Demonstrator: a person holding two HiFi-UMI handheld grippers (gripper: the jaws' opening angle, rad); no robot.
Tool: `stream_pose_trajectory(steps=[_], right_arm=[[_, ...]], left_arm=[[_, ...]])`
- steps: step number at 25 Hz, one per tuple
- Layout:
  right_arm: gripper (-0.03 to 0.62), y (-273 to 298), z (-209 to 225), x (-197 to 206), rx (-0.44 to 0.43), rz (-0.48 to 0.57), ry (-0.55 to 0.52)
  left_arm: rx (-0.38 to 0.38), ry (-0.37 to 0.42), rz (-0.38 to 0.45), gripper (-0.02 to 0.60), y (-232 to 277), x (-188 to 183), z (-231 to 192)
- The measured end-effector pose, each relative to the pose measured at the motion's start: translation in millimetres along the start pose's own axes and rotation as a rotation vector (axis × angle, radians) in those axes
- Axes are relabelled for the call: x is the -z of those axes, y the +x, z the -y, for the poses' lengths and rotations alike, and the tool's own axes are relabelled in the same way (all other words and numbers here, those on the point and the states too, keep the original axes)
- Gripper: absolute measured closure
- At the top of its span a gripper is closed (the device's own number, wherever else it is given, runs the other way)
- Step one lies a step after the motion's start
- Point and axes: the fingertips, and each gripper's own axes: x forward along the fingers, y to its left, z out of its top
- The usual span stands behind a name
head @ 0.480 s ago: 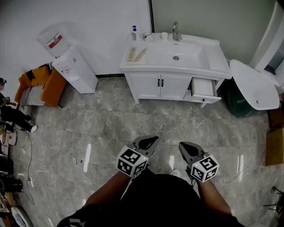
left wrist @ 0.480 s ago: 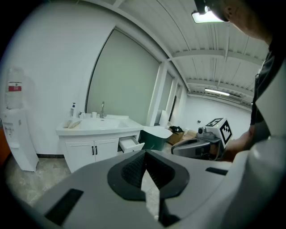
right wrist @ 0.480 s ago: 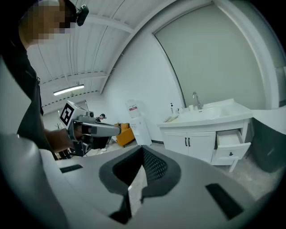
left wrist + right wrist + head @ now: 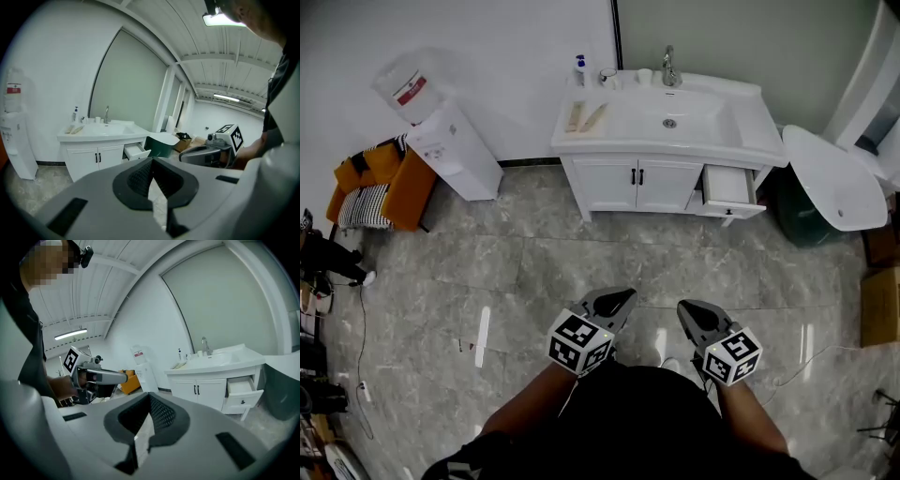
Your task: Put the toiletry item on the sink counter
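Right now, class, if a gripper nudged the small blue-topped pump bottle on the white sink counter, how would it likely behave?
The small blue-topped pump bottle stands upright and narrow, so a high push would probably tip it. It looks plastic, so likely light. The white sink counter looks smooth, so a low push may slide it.

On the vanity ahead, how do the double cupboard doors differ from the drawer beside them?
The cupboard doors are shut flush; the drawer is pulled out, its inside showing. The doors sit under the basin; the drawer sits at the right end. The doors carry dark vertical handles; the drawer has one small dark knob. Both are white.
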Motion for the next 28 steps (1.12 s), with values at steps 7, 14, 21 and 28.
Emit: stream_pose_trajectory(steps=[7, 14, 21, 28], right_arm=[[0.589, 17.2, -5.0, 2.3, 0.028, -0.008, 0.001], [0.589, 48.3, -7.9, 5.1, 0.098, -0.031, 0.008], [0.589, 85.4, -30.0, 0.4, 0.116, -0.025, 0.035], [0.589, 99.7, -26.0, -4.0, 0.158, -0.046, 0.036]], left_arm=[[0.042, -0.025, -0.066, 0.581, 5.8, 23.2, -16.4], [0.051, -0.018, -0.059, 0.581, -12.6, 25.8, -53.5], [0.045, 0.000, -0.053, 0.581, -44.4, 24.3, -99.0], [0.042, -0.021, -0.054, 0.581, -52.7, 31.9, -129.3]])
